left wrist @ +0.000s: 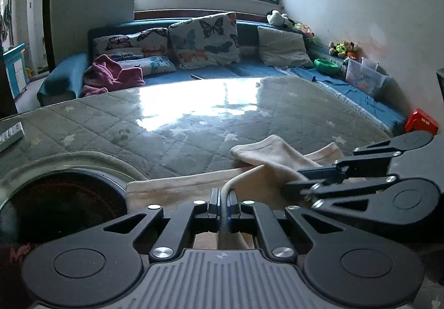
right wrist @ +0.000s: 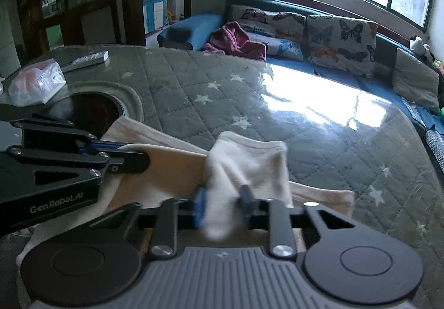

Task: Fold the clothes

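A cream garment (left wrist: 277,153) lies on the near side of a round table (left wrist: 166,137) with a grey quilted, star-print cover under glass. My left gripper (left wrist: 223,206) is shut on a raised fold of its near edge. My right gripper (left wrist: 294,178) comes in from the right beside it, its fingers pinched on the same cloth. In the right wrist view the right gripper (right wrist: 222,206) has a bunched part of the garment (right wrist: 249,159) filling the gap between its blue pads. The left gripper (right wrist: 144,159) reaches in from the left onto the cloth.
A dark round recess (left wrist: 63,198) sits in the table left of the garment. A tissue pack (right wrist: 36,84) and a white box (right wrist: 88,59) lie at the table's far left. Behind is a blue sofa with butterfly cushions (left wrist: 205,39) and a pink garment (left wrist: 111,75).
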{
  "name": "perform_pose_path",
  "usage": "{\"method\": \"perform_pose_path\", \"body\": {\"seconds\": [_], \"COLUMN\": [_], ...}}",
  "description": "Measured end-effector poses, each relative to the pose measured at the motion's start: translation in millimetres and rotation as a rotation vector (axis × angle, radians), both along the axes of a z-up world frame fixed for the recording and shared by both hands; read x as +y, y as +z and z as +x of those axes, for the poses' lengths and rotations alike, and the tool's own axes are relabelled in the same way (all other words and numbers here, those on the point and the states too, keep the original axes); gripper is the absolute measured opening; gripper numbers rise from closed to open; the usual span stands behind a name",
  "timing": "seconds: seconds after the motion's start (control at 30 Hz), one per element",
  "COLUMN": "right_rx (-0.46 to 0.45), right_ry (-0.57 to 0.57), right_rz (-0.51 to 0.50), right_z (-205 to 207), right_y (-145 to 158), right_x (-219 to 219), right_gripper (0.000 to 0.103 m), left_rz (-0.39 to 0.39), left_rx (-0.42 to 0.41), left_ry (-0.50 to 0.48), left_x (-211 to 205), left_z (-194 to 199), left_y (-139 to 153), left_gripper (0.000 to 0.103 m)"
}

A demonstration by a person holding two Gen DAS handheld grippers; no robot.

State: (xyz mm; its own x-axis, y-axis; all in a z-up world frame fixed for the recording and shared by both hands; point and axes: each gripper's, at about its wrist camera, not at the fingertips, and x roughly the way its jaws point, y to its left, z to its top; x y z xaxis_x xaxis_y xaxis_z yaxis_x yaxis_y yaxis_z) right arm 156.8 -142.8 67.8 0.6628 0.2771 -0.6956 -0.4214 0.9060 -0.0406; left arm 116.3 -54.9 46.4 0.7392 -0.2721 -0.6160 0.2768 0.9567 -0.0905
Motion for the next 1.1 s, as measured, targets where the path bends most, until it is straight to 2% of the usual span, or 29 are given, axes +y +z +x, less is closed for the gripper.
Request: {"method": "perform_pose_path", "body": {"seconds": [0.3,0.4,0.57,0.7,0.9,1.1], "right_rx": [-0.108,-0.104,-0.123,-0.096,-0.043,-0.071], "right_ry": [-0.053,-0.074,-0.056,-0.030,-0.023,-0.009], "right_rz": [0.038,0.107,0.109,0.113,0.059,0.026], "right_z": [-30.7,-42.0,-69.4,-90.3,-108.7,-118.8], "right_y": [30.2,41.1,46.9,41.5,18.8,19.8], "right_x": [-28.4,-41.9,-48.0,-50.3,-46.3,-40.2], "right_gripper": [0.008,0.008,0.008,0.010,0.014,0.018], "left_rz": [-0.030,-0.025,-0.005,0.000,0.024,0.048], "left_rx": [-0.072,-0.102,-0.138,-0.130,-0.076,-0.061], "left_ry": [0.020,0.011,0.011,-0.003,-0.017,-0.034], "left_x": [4.3,1.9,-1.0,-1.1,-0.7,-1.6], "left_z": [-32.6,-47.4,-72.7,-95.6,-119.3,-132.5], "left_y": [28.8,37.6,46.4,42.4,21.4,10.1], "left_gripper": [0.003,0.003,0.003,0.003,0.003,0.003]}}
